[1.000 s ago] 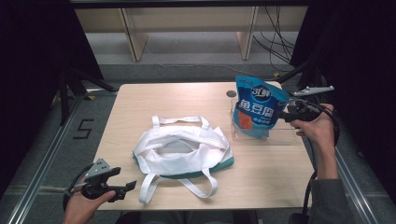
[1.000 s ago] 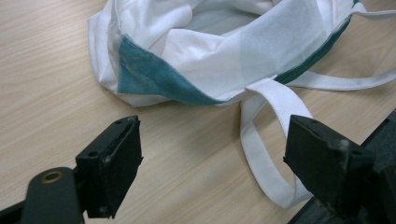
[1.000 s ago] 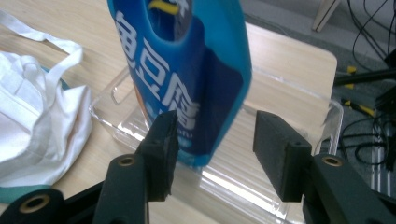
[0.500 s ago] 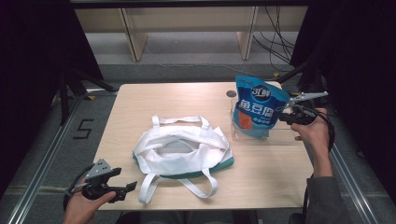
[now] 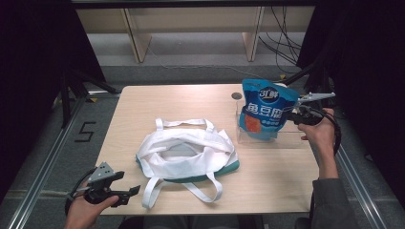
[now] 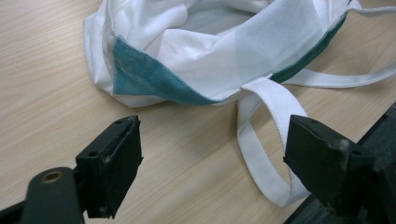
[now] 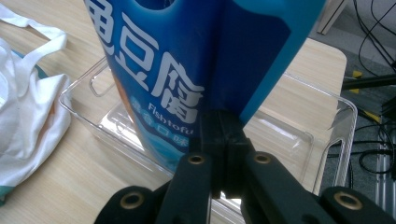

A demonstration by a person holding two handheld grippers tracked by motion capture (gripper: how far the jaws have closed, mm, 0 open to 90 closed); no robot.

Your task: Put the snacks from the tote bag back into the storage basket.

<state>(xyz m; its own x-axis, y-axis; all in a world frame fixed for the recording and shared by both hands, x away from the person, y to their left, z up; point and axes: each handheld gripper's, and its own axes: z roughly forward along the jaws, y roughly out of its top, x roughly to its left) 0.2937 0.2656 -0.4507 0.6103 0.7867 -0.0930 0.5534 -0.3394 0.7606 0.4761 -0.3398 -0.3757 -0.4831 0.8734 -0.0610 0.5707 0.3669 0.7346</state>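
My right gripper [image 5: 292,114] has its jaws pinched tight on the side edge of the blue snack bag [image 5: 265,110], which stands upright with its lower end inside the clear plastic bin [image 5: 286,141] at the far right of the table [image 5: 157,102]. In the right gripper view the jaws have just been closing and the bag's edge [image 7: 261,70] is pressed between them, the bin's wall [image 7: 343,126] spread out beyond. A small dark round spot [image 5: 236,96] sits on the table just behind the bin. My left gripper [image 5: 125,193] hovers at the near left corner, its jaws wide apart and holding nothing. Ahead of it lies the white cloth bag [image 6: 224,42] with green trim, slumped open in the middle of the table, one strap loop [image 6: 266,140] lying between the gripper and the bag's body.
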